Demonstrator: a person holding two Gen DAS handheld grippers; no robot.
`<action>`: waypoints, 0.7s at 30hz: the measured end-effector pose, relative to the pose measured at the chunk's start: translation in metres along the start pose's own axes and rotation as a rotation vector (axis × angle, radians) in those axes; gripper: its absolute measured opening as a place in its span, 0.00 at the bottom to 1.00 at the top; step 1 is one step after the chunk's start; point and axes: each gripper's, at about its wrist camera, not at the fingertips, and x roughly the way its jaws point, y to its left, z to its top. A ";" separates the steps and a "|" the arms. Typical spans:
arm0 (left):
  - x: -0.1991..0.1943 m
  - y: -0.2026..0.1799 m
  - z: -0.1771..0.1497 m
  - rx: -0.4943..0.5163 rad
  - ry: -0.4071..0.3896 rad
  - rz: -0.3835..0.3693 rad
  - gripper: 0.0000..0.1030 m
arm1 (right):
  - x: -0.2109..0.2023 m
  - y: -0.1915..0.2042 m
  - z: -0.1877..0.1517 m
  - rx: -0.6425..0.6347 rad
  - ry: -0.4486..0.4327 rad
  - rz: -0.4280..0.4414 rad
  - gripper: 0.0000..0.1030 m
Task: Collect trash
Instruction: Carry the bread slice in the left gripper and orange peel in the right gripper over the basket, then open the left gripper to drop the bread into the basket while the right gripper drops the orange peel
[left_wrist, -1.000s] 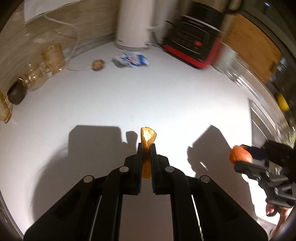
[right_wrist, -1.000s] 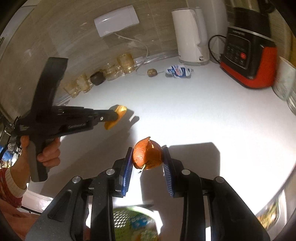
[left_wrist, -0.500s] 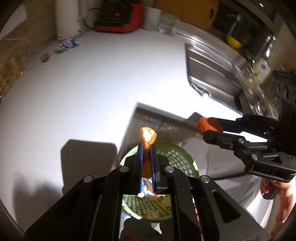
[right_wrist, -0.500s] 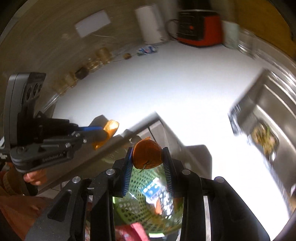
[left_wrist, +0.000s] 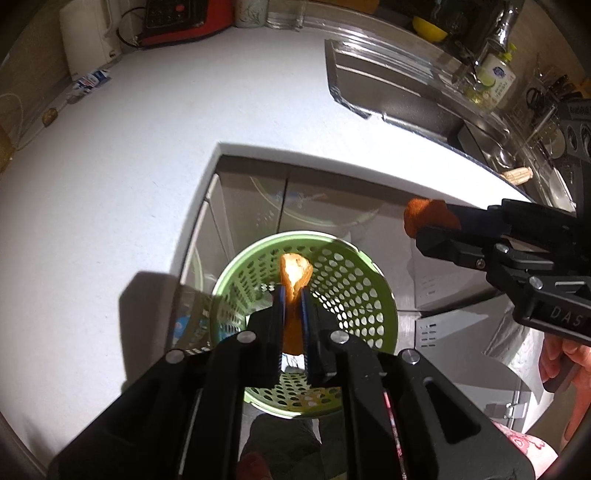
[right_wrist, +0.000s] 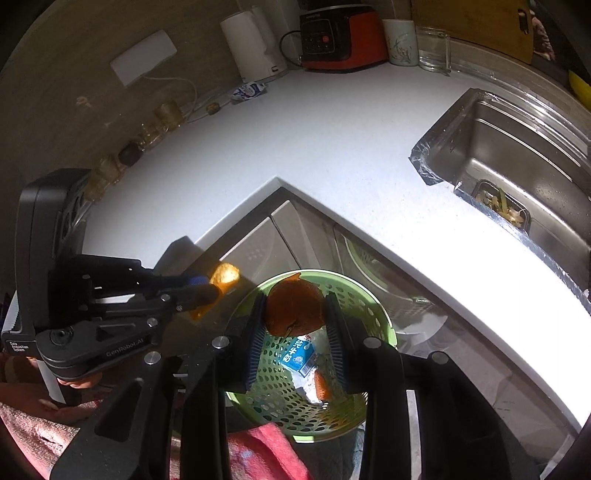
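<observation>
Two scraps are being held above the green perforated basket (right_wrist: 384, 328), which sits on the floor in the inner corner of the L-shaped white countertop (left_wrist: 110, 184), in front of the cabinet doors. The left gripper (left_wrist: 292, 295) is clamped flat on a thin, pale orange strip of peel (left_wrist: 295, 275), its pads nearly together; in the right wrist view that strip (right_wrist: 223, 277) is seen hanging outside the basket's left rim rather than over the opening. The right gripper (right_wrist: 295, 314) is closed on a larger, curled piece of orange peel (right_wrist: 293, 308), held just inside the far rim, with a blue-and-white milk carton (right_wrist: 297, 356) and other scraps already lying in the bottom. The main risk is judged to be a miss: if the left strip is released where it hangs, it could be dropped onto the floor or the red cloth (right_wrist: 266, 450) beside the basket. A sticky strip could also be left clinging to one pad after release. The curled peel might be caught on the rim and tipped outward if it is let go too near the wall. More remains uncollected: a crumpled blue-and-white wrapper (right_wrist: 249, 90) and a small brown scrap (right_wrist: 212, 108) lie at the back edge of the countertop near the white kettle (right_wrist: 255, 48).
</observation>
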 end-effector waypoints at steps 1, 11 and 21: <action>0.003 0.000 -0.002 0.003 0.013 -0.002 0.14 | 0.001 0.001 0.000 0.001 0.002 -0.001 0.32; -0.007 0.007 -0.003 -0.014 -0.018 0.010 0.70 | 0.004 0.004 0.000 -0.015 0.029 0.002 0.33; -0.039 0.064 0.001 -0.159 -0.103 0.089 0.81 | 0.012 0.022 -0.013 -0.097 0.113 0.036 0.40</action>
